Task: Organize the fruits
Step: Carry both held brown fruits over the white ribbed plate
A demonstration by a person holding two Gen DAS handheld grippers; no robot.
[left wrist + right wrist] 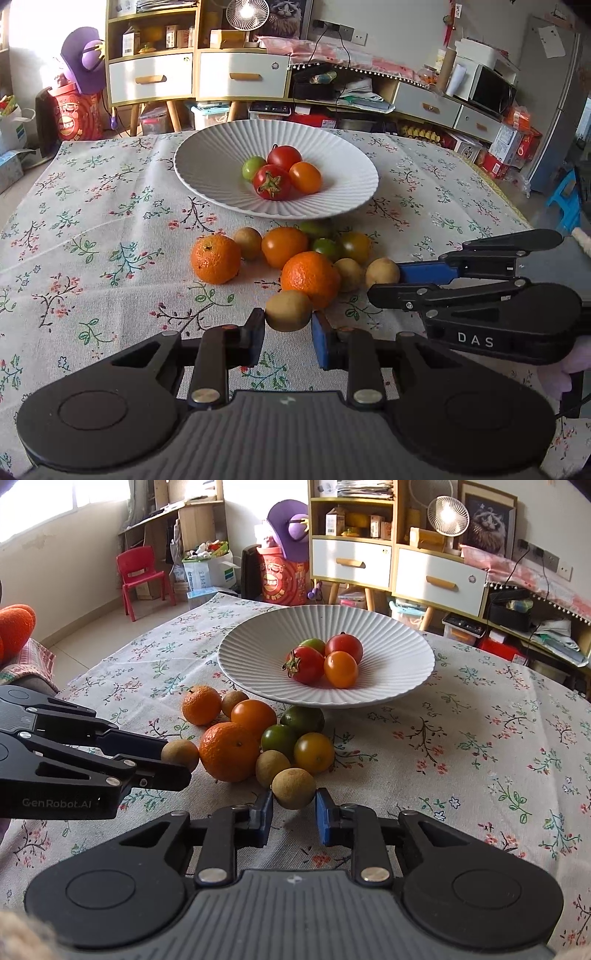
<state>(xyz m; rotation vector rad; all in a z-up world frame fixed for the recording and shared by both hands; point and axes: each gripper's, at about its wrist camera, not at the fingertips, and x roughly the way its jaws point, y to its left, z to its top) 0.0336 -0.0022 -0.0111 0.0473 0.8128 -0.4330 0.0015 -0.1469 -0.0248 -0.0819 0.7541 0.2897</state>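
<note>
Fruits, left wrist view: a loose pile (295, 254) is sitting on the desk (92, 240) just in front of the white plate (207, 177); four small tomatoes (282, 173) are already lying in the plate's hollow.
Left tool, left wrist view: the left tool (288, 336) is clenching a small brown longan (288, 311) between its pads, at the near edge of the pile, just beside a mandarin (311, 277).
Right tool, left wrist view: the right tool (384, 282) is reaching in from the right, its tips closing around another longan (382, 272).
Progress, left wrist view: sorting is looking early; two mandarins, several tomatoes and several longans are waiting on the cloth.
Fruits, right wrist view: the same pile (258, 734) is lying between the plate (406, 679) and both tools.
Right tool, right wrist view: the right tool (293, 812) is gripping its longan (293, 788) at the pile's near edge.
Left tool, right wrist view: the left tool (177, 760) is coming in from the left, holding its longan (180, 754) against the near mandarin (229, 751).
Left to do: both held longans are still needing a place, then the rest of the pile.
Hard to make out: whether either longan is lifting off the cloth is unclear; a green fruit (303, 716) is sitting partly tucked under the plate's rim; the person is showing only as a sleeve edge.
</note>
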